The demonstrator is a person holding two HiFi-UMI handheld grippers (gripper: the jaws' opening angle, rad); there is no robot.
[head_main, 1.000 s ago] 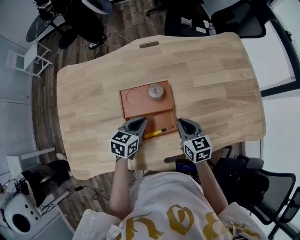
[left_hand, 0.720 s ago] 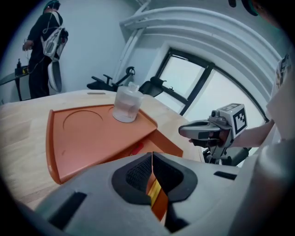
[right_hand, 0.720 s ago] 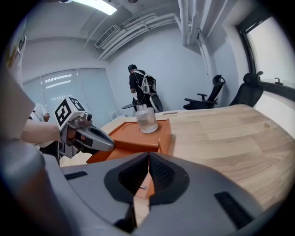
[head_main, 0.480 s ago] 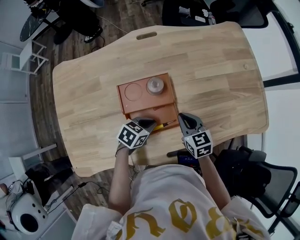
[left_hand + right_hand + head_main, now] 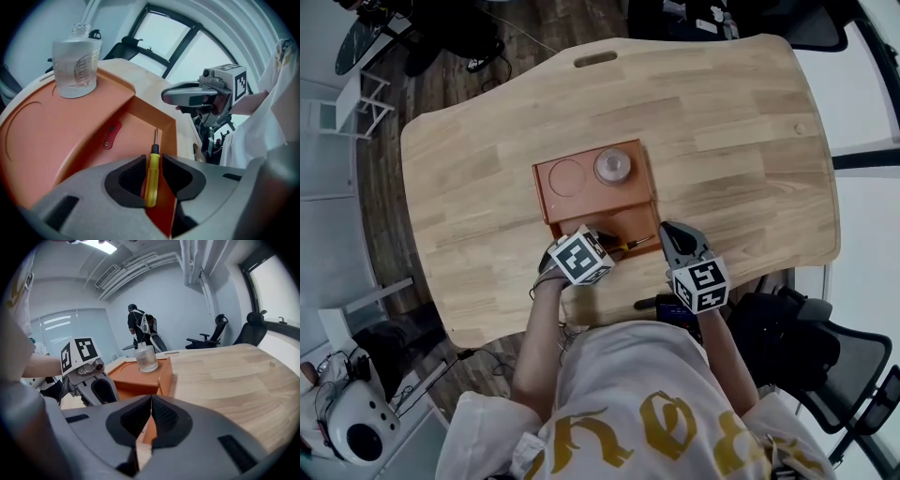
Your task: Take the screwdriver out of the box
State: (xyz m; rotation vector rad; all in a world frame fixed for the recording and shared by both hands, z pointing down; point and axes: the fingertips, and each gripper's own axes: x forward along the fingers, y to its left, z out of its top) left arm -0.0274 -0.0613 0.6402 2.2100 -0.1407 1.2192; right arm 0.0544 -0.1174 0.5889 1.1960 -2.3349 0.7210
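My left gripper (image 5: 153, 161) has its grey jaws closed on the yellow plastic handle of the small screwdriver (image 5: 152, 174). The tool's thin metal shaft points ahead along the floor of the sunken near compartment of the flat orange box (image 5: 70, 129). A clear glass bottle (image 5: 75, 58) stands on the box's raised far part. My right gripper (image 5: 151, 405) has its jaws pressed together on nothing and hovers just beside the box's near right corner, over the light wooden table (image 5: 722, 122).
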